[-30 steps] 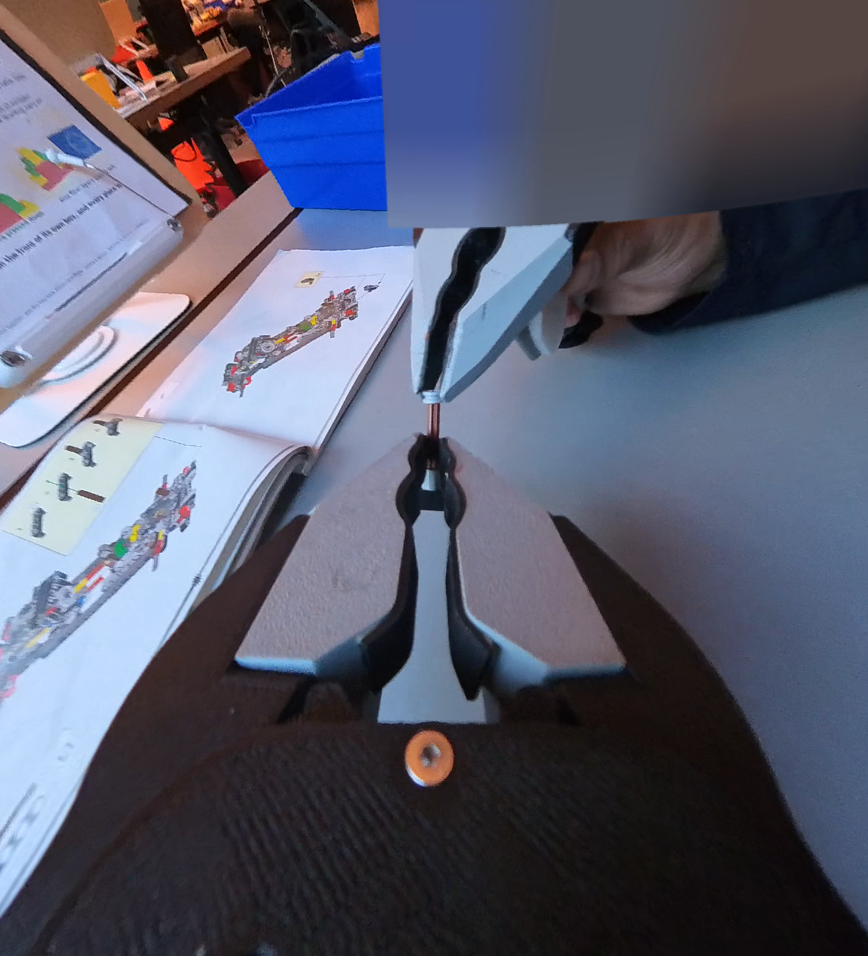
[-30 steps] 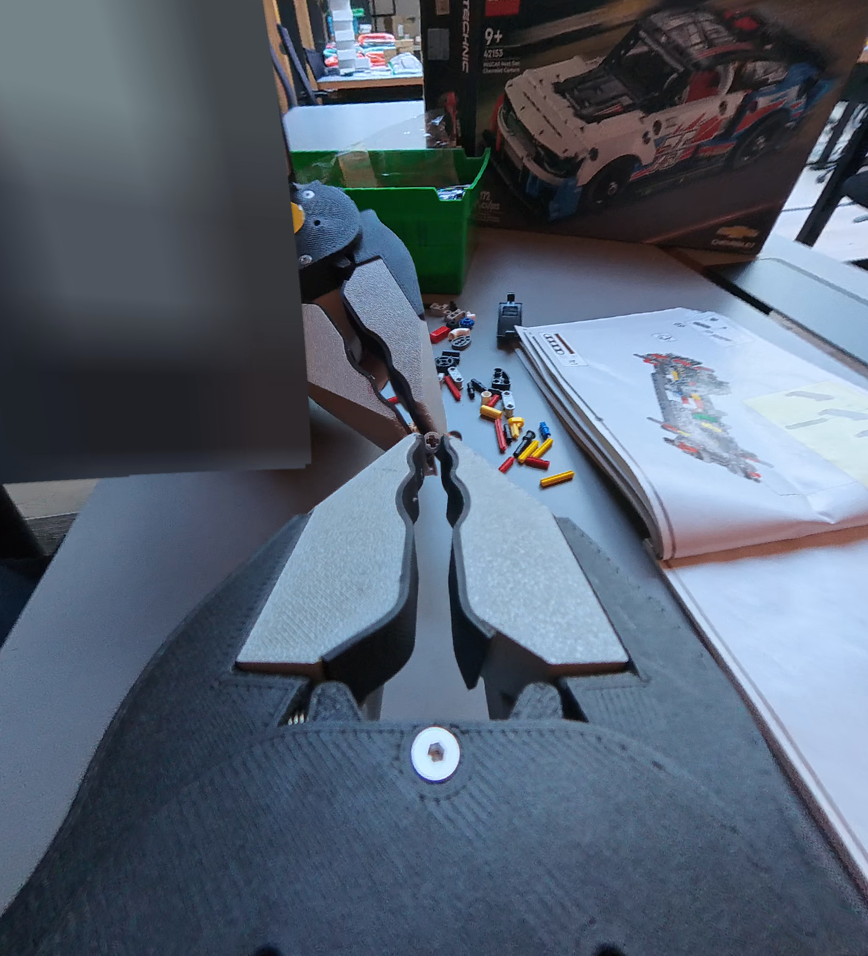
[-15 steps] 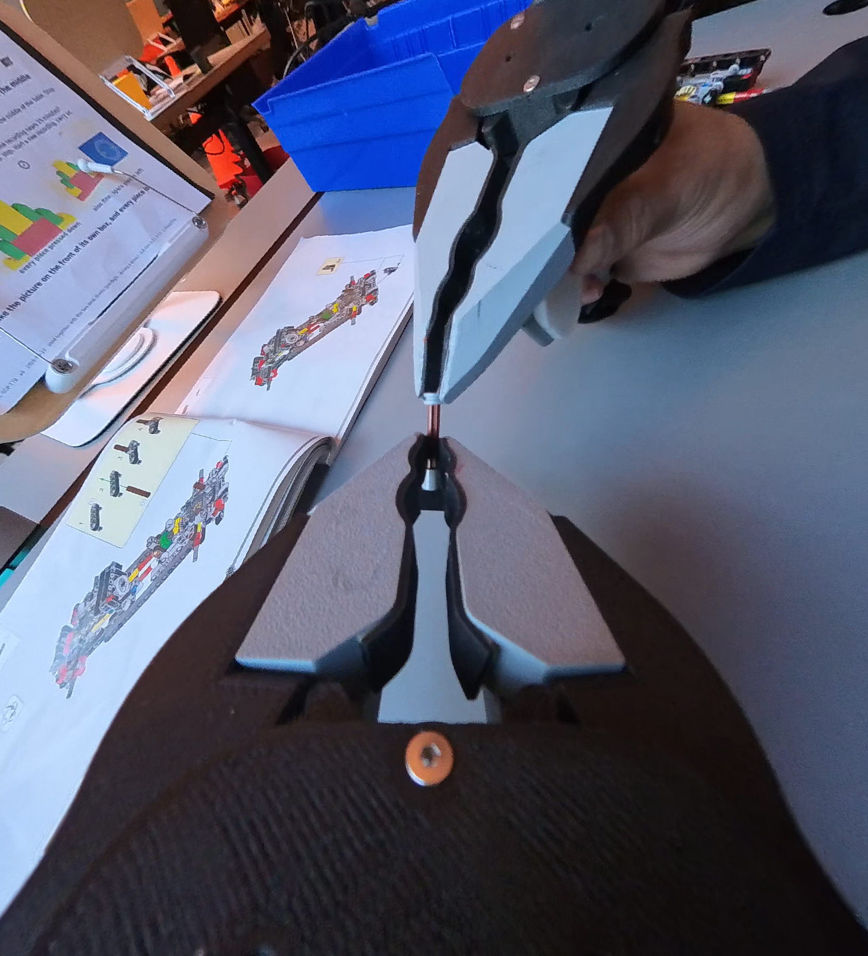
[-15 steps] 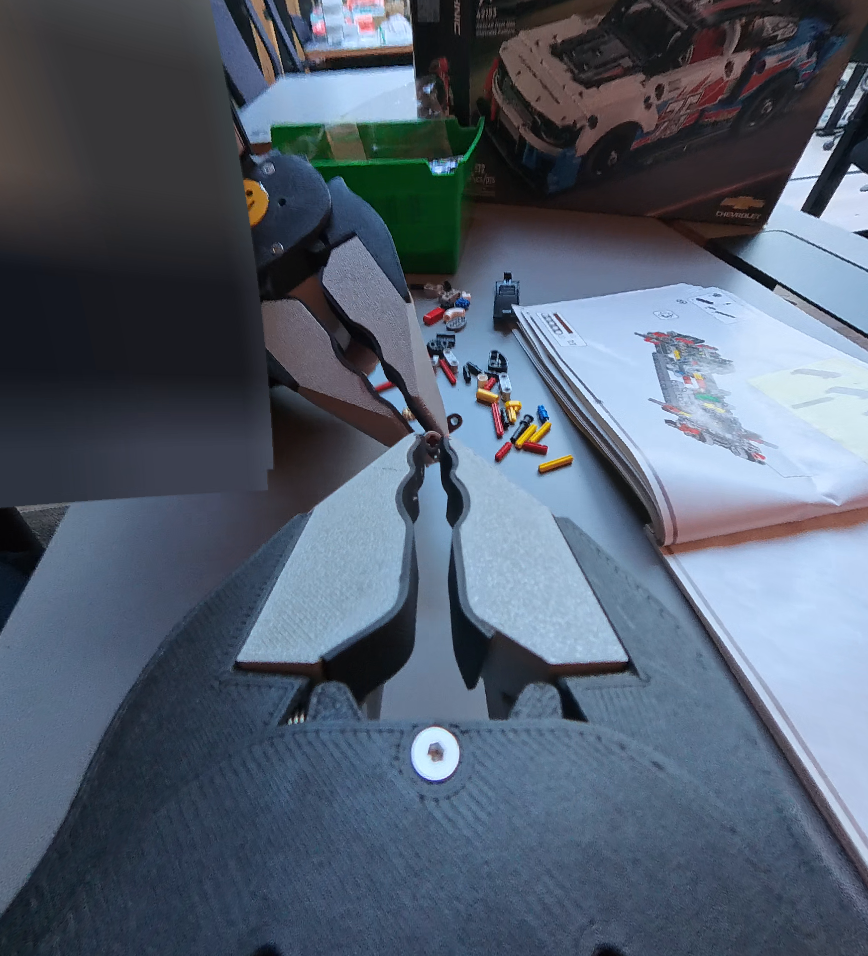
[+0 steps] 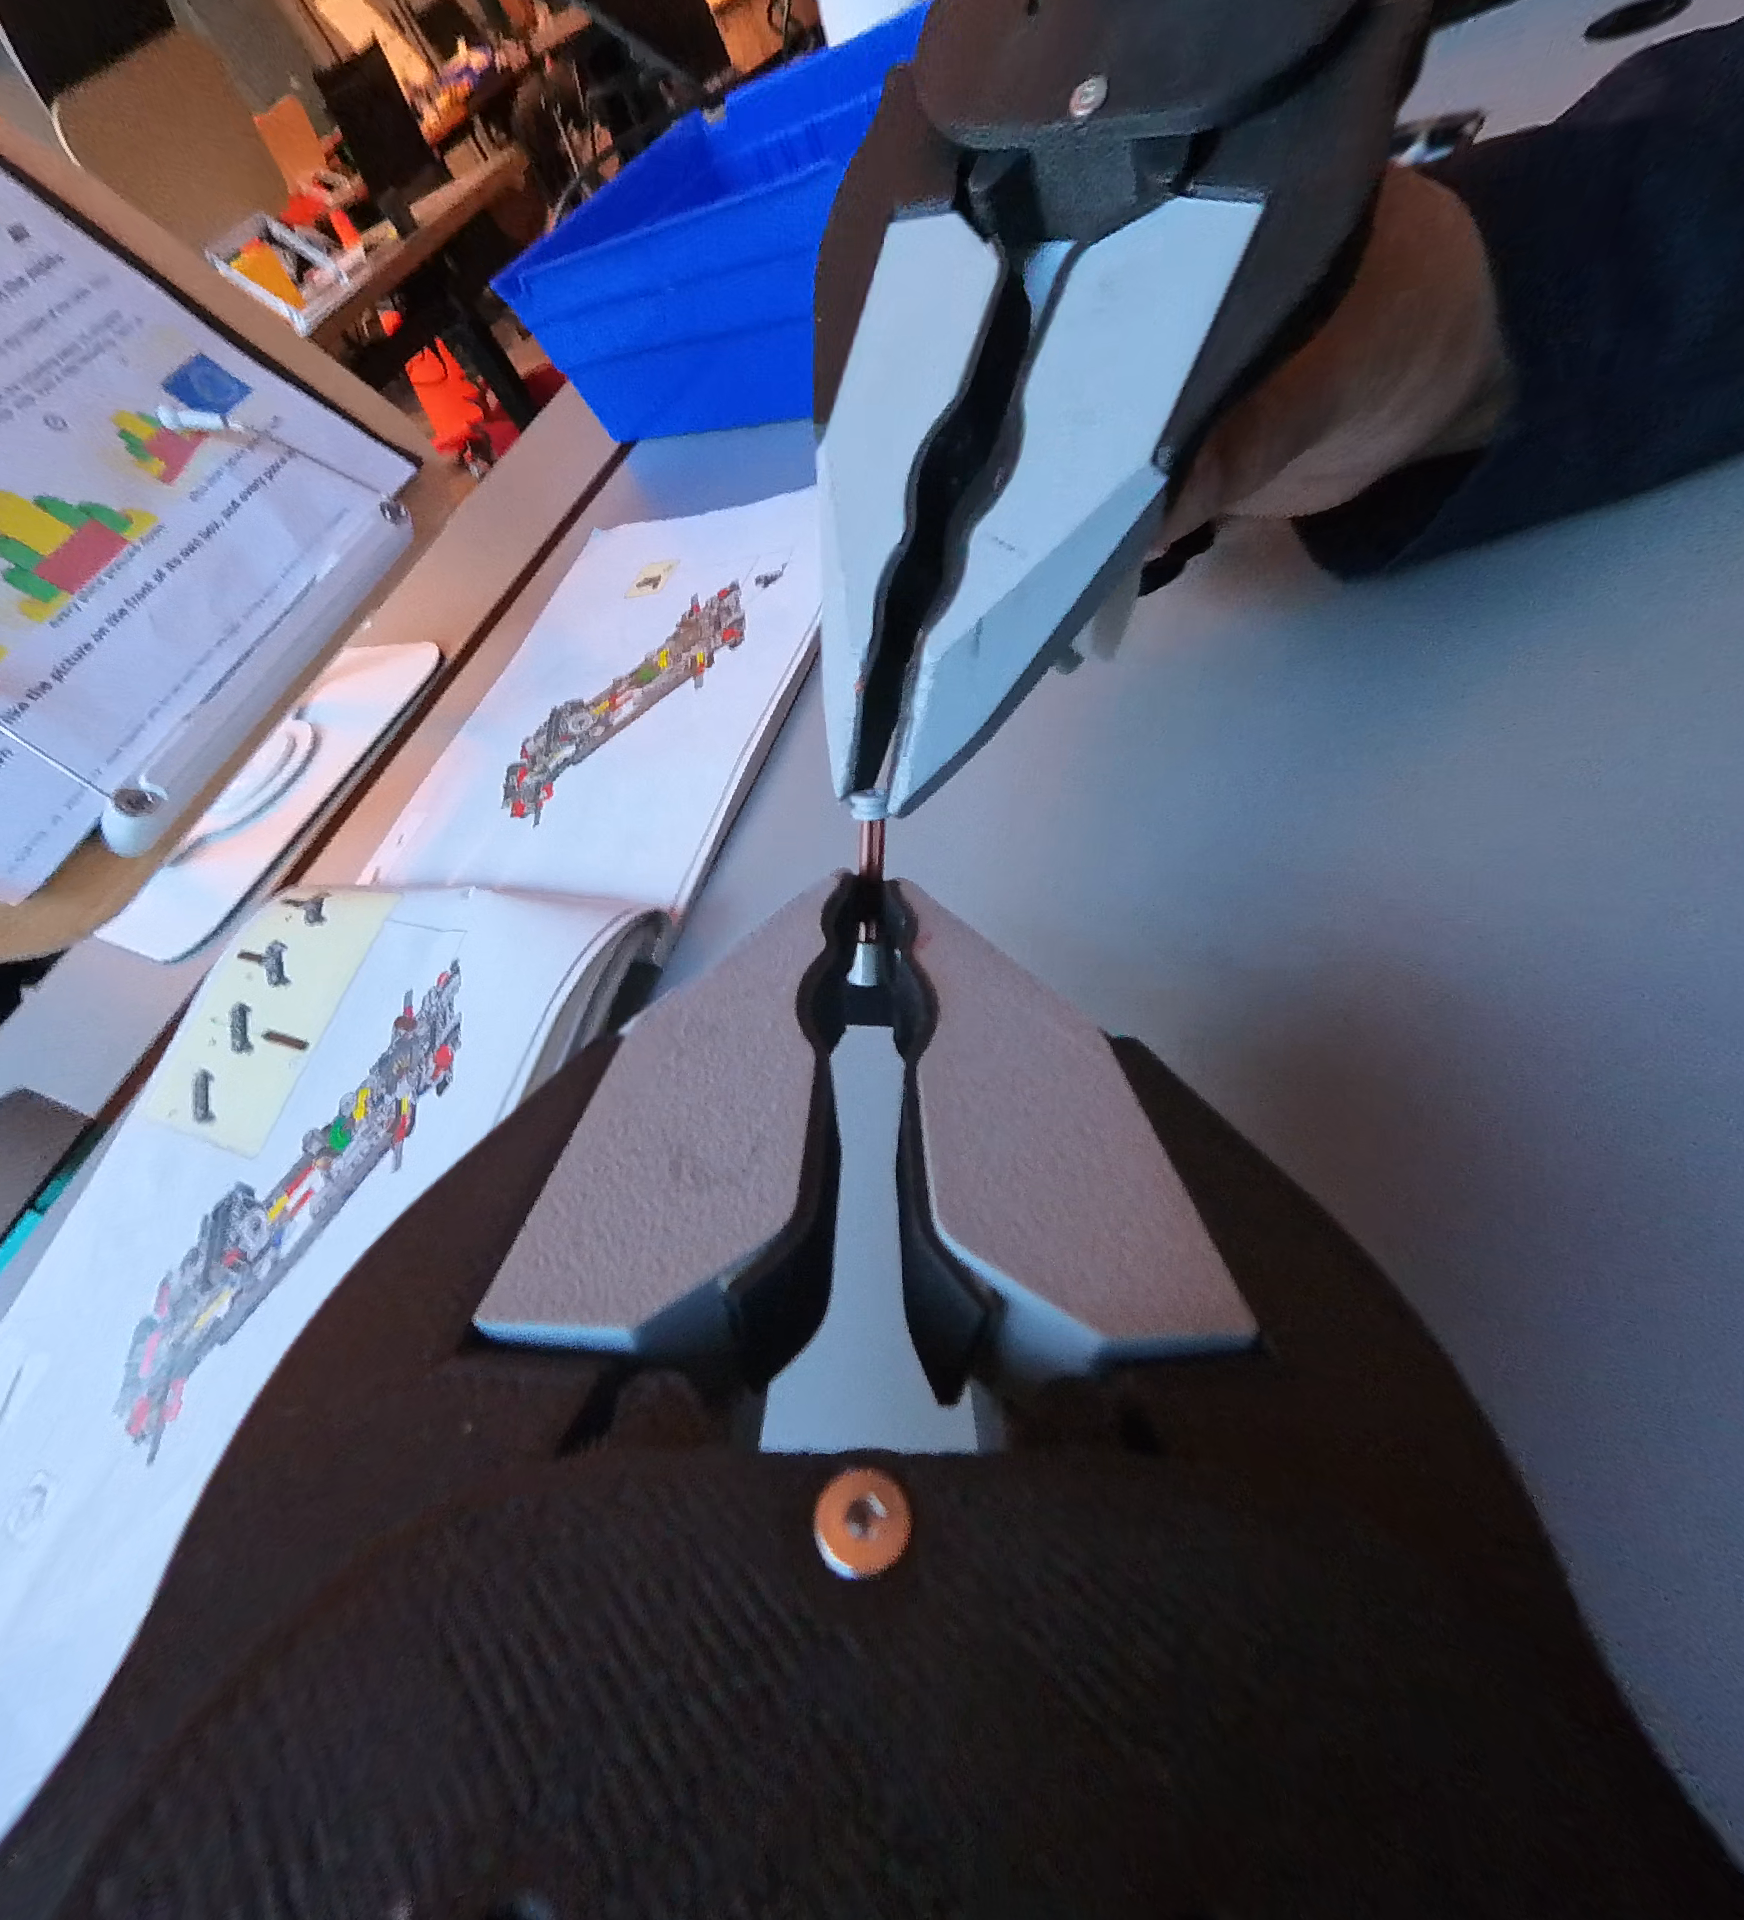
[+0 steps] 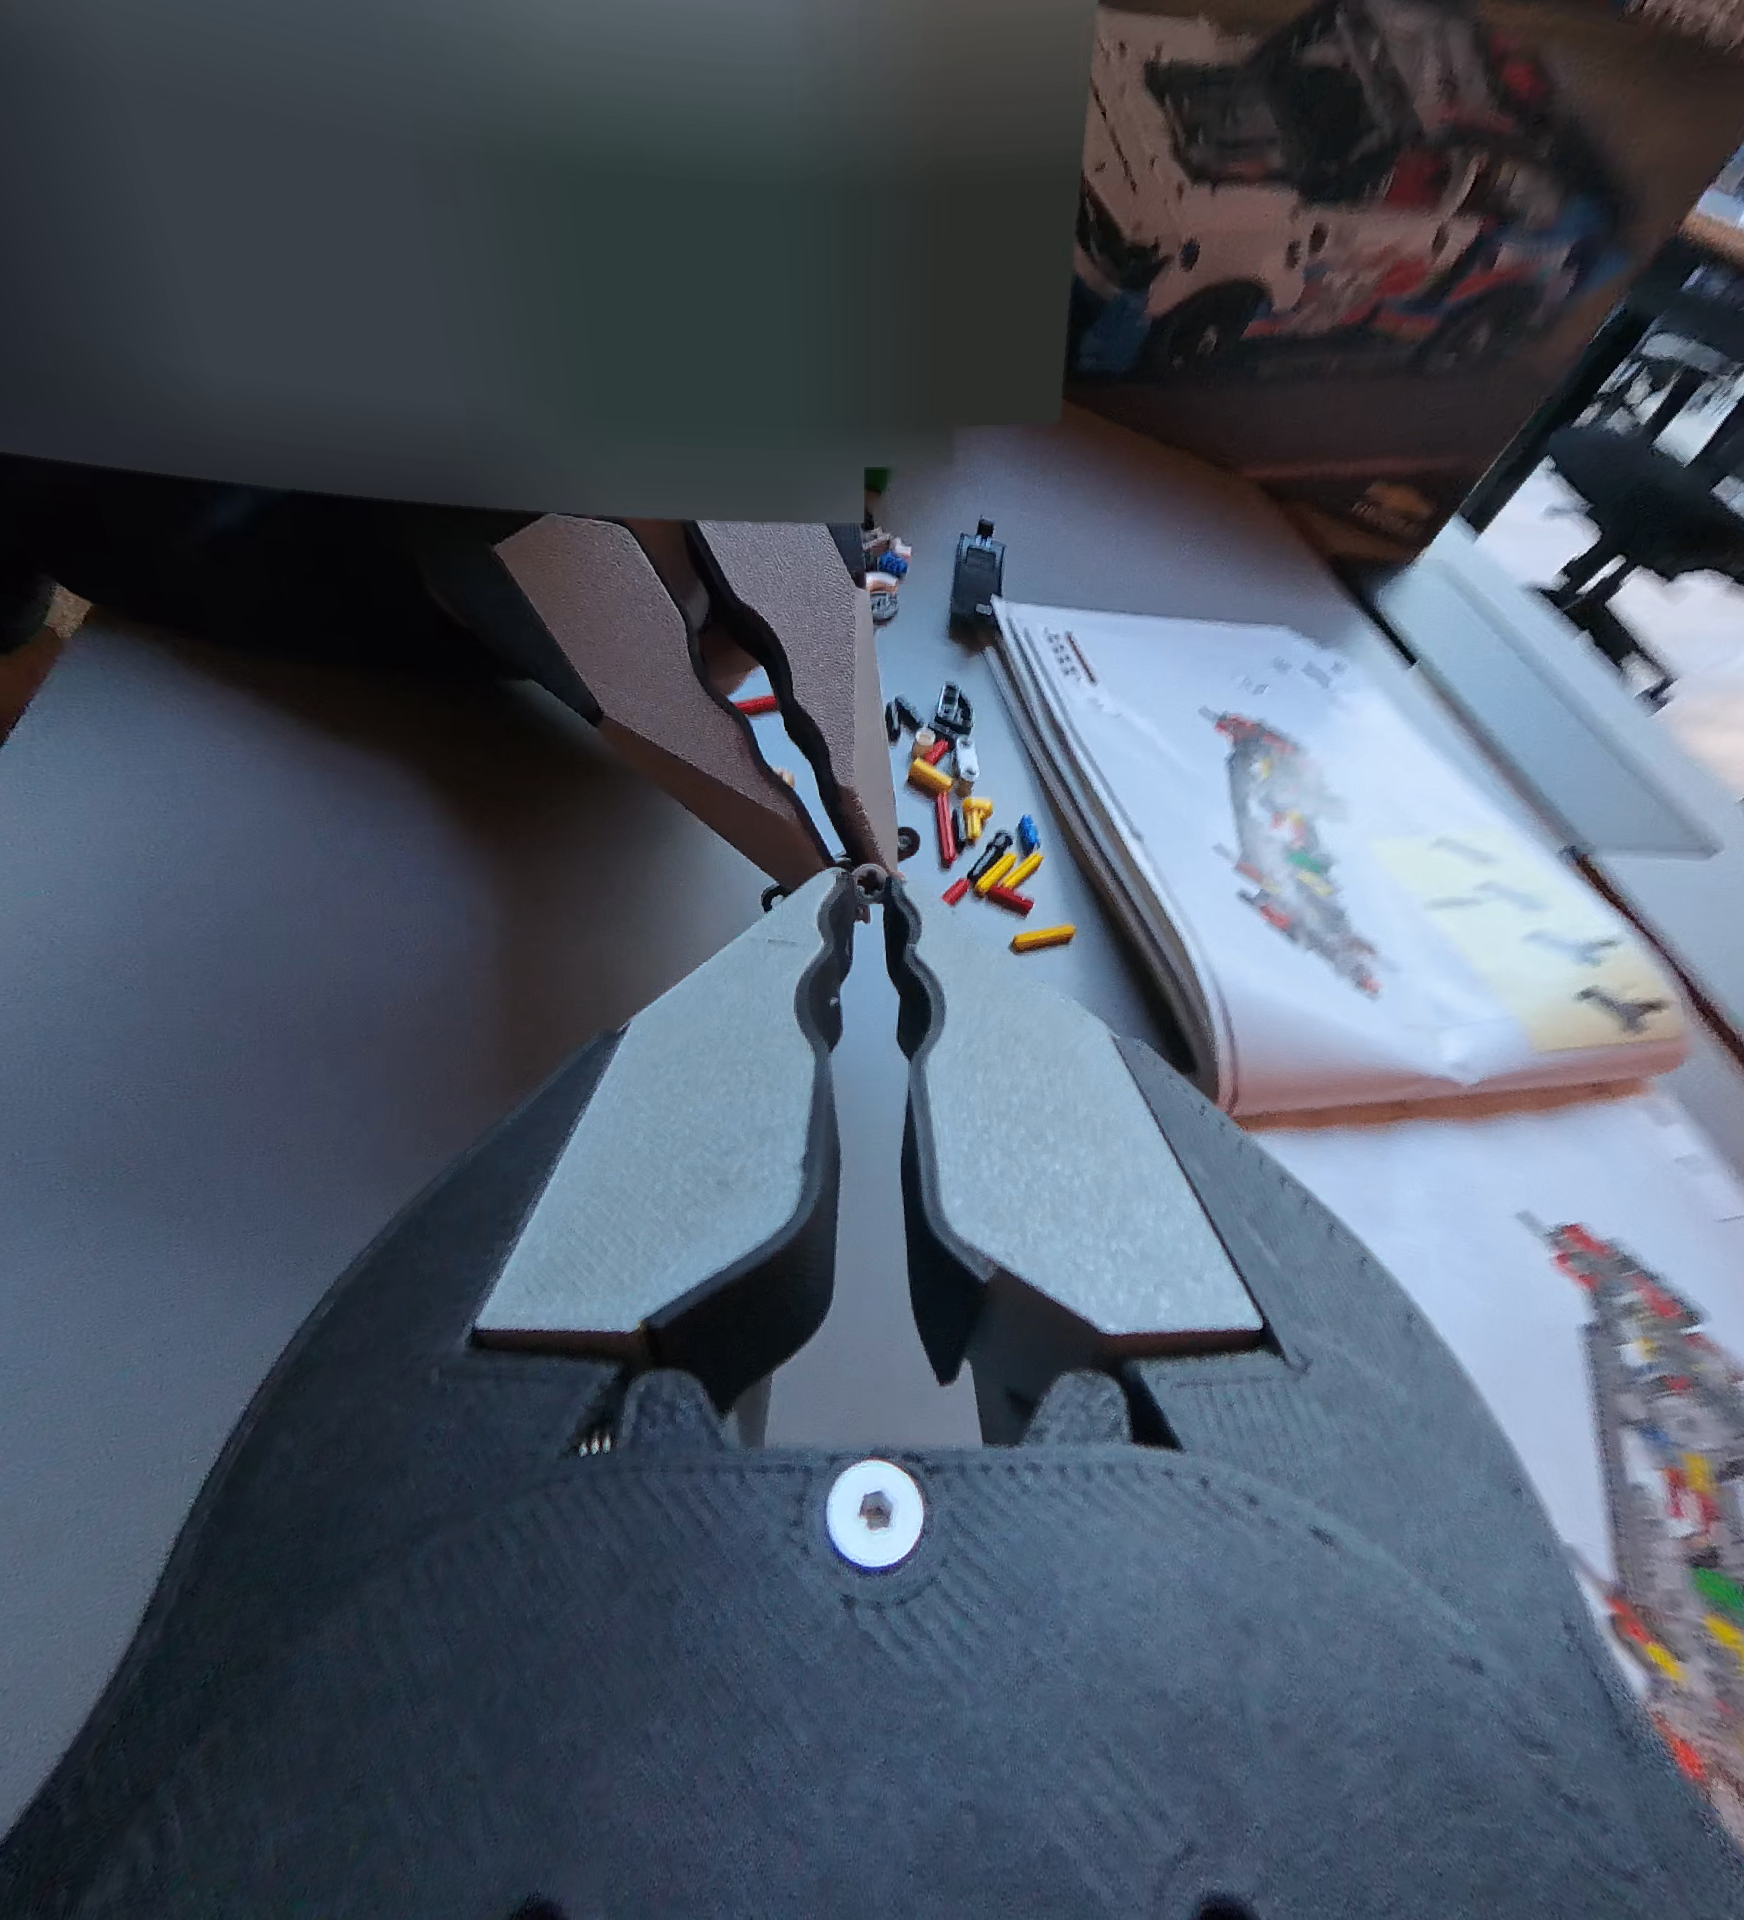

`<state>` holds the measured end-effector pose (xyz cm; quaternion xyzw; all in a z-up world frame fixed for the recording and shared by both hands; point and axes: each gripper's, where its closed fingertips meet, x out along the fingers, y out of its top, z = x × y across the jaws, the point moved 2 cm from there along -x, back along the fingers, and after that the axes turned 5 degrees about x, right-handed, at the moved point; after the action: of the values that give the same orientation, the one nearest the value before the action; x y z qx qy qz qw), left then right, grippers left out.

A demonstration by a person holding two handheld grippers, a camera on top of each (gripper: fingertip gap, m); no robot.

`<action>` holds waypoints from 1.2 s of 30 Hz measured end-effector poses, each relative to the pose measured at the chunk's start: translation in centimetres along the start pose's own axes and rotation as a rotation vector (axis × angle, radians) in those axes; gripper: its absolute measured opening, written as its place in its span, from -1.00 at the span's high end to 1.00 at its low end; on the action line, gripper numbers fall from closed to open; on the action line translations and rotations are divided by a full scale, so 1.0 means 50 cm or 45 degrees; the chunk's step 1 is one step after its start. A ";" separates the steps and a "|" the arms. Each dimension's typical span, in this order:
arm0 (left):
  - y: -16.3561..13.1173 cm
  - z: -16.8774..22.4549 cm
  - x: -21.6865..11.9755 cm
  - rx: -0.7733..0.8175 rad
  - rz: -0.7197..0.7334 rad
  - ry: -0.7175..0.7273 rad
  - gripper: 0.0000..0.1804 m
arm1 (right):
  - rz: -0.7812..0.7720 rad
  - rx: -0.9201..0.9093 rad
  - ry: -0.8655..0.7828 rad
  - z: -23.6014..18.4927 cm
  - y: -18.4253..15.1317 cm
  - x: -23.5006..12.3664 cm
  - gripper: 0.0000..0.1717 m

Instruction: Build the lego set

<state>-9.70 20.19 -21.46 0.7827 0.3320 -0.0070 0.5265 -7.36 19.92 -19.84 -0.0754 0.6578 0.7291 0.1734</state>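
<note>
My left gripper (image 5: 870,896) is shut on a thin brown axle (image 5: 869,847) that sticks forward out of its tips. A small grey sleeve (image 5: 866,961) sits on the axle's near end, inside the jaw hollow. My right gripper (image 5: 868,802) comes from above, held by a hand (image 5: 1367,395), and is shut on a small light-grey bush (image 5: 866,805) at the axle's far end. In the right wrist view the right gripper (image 6: 870,889) pinches that round bush (image 6: 868,886), which shows a cross-shaped hole. The left gripper's brown fingers (image 6: 743,769) meet it tip to tip above the grey table (image 6: 328,935).
An open instruction booklet (image 5: 639,675) lies left of the grippers and shows in the right wrist view (image 6: 1315,831). Several small loose parts (image 6: 982,831) and a black piece (image 6: 977,571) lie beside it. A blue bin (image 5: 681,281), a sheet on a stand (image 5: 99,520) and a car-picture box (image 6: 1367,208) stand behind.
Both grippers stay shut, tip to tip on the axle and bush. The right gripper has tilted more upright over the left one, and the right wrist view has swung and blurred.
</note>
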 end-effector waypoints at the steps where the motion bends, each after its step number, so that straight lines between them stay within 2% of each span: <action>1: 0.005 0.000 -0.003 0.024 0.031 0.005 0.99 | 0.009 -0.023 -0.010 -0.004 0.006 -0.004 0.97; 10: 0.048 -0.004 -0.030 0.218 0.291 0.087 0.98 | 0.114 -0.107 -0.077 -0.028 0.053 -0.022 0.97; 26: 0.063 -0.008 -0.034 0.262 0.364 0.163 0.98 | 0.101 -0.284 -0.235 -0.032 0.066 -0.031 0.97; 36: 0.072 -0.007 -0.043 0.353 0.374 0.212 0.98 | 0.181 -0.170 -0.165 -0.035 0.073 -0.041 0.97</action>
<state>-9.61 18.56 -17.57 0.8855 0.2526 0.0887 0.3798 -6.97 17.62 -15.97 0.0074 0.5989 0.7851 0.1579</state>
